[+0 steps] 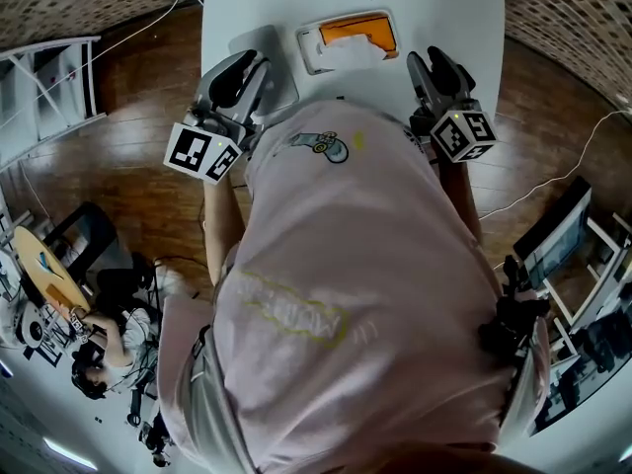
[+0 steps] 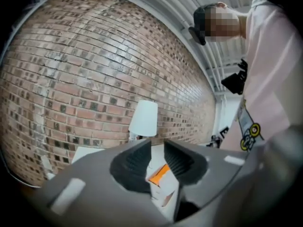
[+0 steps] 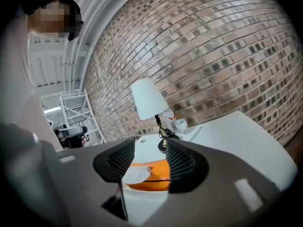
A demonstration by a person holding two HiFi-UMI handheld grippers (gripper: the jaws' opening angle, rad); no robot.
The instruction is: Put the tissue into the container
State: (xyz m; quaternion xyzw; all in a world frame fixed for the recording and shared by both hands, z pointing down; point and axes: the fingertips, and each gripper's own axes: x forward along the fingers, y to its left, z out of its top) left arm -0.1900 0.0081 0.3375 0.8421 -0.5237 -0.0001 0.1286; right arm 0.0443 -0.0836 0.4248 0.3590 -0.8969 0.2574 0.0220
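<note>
Two grippers, left (image 1: 245, 65) and right (image 1: 434, 64), half open and empty, flanking container (image 1: 308, 59). Tissue (image 1: 346, 53) inside. Looks like goal state; no further move evident.

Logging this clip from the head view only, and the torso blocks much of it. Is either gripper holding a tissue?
Observer: No. The right gripper has its fingers apart, nothing between them.
Operator: And the left?
Observer: The left gripper is open and empty too; the orange-topped tissue box shows through its gap.
Operator: Anything behind the box?
Observer: A white-shaded lamp and a cup stand farther back on the table.
</note>
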